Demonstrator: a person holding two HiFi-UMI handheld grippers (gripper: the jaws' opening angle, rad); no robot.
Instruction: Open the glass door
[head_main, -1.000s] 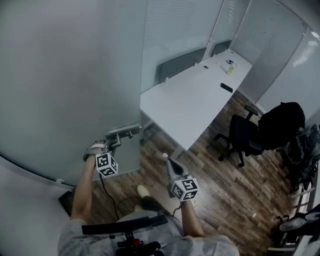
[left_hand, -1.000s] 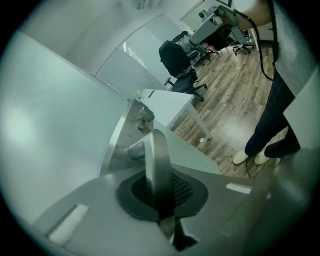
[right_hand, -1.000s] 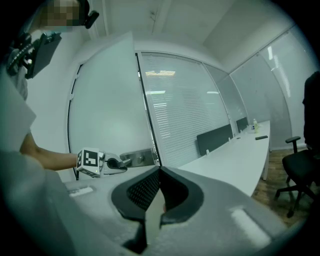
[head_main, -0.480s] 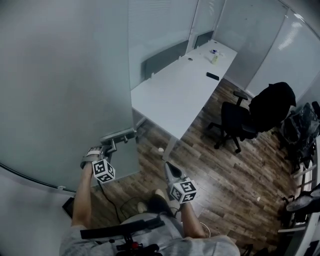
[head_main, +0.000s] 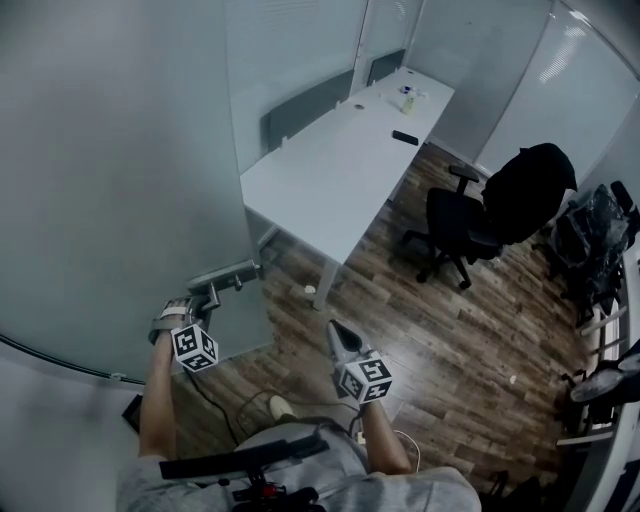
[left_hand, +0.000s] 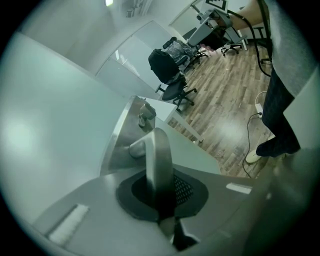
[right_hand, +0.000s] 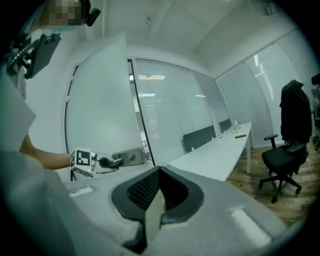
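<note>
left gripper (head_main: 207, 293): grasping handle (head_main: 236, 272) at door (head_main: 120, 160) edge | right gripper (head_main: 335, 330): jaws clenched, empty, away from door

Dim cool light, fisheye edges, soft focus
</note>
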